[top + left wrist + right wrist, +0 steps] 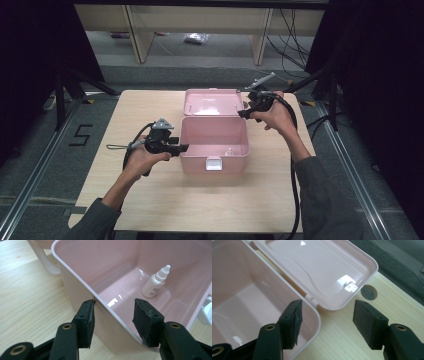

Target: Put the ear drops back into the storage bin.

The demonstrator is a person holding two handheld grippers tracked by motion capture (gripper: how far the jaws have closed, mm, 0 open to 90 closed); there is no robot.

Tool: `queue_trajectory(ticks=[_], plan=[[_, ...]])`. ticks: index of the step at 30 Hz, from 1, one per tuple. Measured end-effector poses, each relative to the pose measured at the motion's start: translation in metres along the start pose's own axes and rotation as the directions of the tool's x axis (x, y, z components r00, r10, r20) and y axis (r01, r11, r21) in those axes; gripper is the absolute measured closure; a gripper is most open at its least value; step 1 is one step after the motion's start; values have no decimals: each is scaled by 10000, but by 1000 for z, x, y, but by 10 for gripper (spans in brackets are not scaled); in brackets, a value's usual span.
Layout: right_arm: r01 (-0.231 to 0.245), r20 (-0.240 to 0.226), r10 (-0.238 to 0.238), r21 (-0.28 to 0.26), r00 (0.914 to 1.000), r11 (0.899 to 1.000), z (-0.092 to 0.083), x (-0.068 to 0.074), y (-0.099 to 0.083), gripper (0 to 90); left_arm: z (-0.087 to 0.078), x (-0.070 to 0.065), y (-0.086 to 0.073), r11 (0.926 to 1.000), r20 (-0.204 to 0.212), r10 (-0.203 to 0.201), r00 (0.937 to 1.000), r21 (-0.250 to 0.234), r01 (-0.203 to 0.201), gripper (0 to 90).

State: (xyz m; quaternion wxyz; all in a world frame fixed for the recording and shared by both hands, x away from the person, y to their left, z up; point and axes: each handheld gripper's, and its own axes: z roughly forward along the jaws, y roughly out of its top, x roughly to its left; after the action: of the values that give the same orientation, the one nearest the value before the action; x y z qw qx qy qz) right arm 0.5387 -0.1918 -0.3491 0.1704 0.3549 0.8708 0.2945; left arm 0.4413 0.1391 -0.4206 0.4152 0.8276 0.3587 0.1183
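Observation:
A pink box (200,165) stands open in the middle of the wooden table (150,205), its lid (212,102) laid back flat behind it. A small white dropper bottle (155,282) stands upright on the box floor, also seen from above as the bottle (228,151). My left gripper (184,147) straddles the box's left wall (82,287) near the front corner. The wall runs slantwise through the left gripper (115,320), and both pads touch its rim. My right gripper (242,113) hovers open over the back right corner. One pad of the right gripper (327,322) is above the box rim (317,315), the other above the table beside the lid (324,270).
A white latch (213,163) sits on the box's front wall. A white handle (47,262) hangs at the box's side. A round hole (369,292) is cut in the table just right of the lid. Bare tabletop lies in front of the box. Wooden shelving (140,35) stands beyond the table.

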Motion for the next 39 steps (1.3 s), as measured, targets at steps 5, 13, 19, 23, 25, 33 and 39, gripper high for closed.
queue_trajectory(ticks=[5, 13, 19, 23, 25, 33, 39], plan=[[-273, 72, 273, -22, 9996, 9996, 10, -6, 0, 423, 1, -3, 0, 9998, -128, -55, 9999, -171, 53, 511], [-472, 291, 470, 89, 9985, 9988, 20, -13, 2, 424, -1, -5, -1, 9999, -78, 122, 9999, 23, -122, 513], [-757, 253, 754, 123, 9968, 9971, 23, -15, 1, 426, -2, -8, -2, 9999, -61, 105, 9999, 63, -105, 516], [-703, 579, 702, 2, 9959, 9975, 25, -19, 1, 439, -1, -8, -2, 9999, 74, 144, 9999, 61, -145, 516], [-862, 715, 853, 88, 9938, 9962, 26, -21, 1, 446, -2, -10, -2, 9999, -28, 100, 9999, 90, -99, 516], [-1565, 693, 1566, -69, 9852, 9877, 33, -26, 2, 471, -2, -10, -2, 9999, 26, 92, 10000, 95, -92, 514], [-1611, 716, 1618, -143, 9842, 9868, 37, -31, 5, 485, -1, -8, -2, 9999, 184, 116, 9998, 105, -118, 512]])
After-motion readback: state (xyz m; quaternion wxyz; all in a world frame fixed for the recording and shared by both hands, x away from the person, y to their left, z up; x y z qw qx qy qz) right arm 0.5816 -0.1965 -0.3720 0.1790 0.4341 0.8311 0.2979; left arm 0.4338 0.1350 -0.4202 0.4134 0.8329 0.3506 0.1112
